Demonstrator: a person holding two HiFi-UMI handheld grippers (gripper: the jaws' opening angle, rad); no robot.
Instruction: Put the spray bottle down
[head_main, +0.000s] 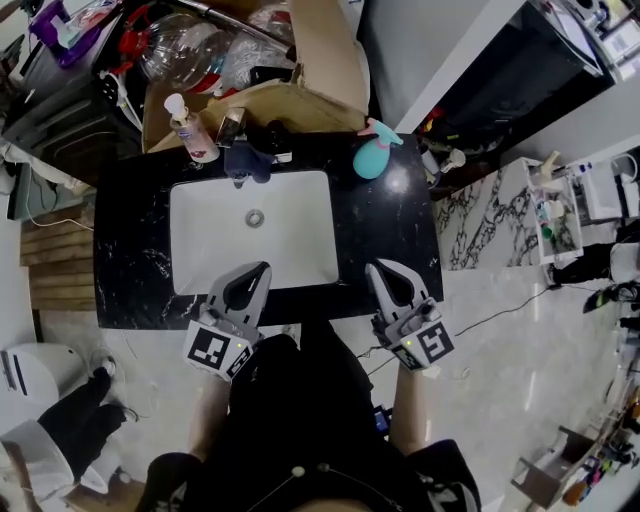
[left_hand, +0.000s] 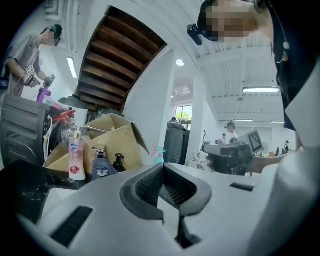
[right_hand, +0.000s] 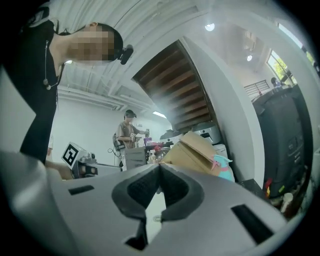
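A teal spray bottle (head_main: 374, 152) with a pink trigger stands upright on the black counter (head_main: 400, 225) at the back right of the white sink (head_main: 210, 245). It also shows far off in the right gripper view as the teal spray bottle (right_hand: 223, 169) and small in the left gripper view (left_hand: 158, 154). My right gripper (head_main: 382, 271) is at the counter's near edge, well short of the bottle, shut with nothing between its jaws. My left gripper (head_main: 260, 270) hangs over the sink's near rim, its jaws also together and empty.
Behind the sink stand a pink soap bottle (head_main: 190, 128), a dark blue bottle (head_main: 247, 160) and a small black pump bottle (head_main: 279, 142). An open cardboard box (head_main: 300, 60) fills the back. A marble shelf unit (head_main: 520, 215) is at the right.
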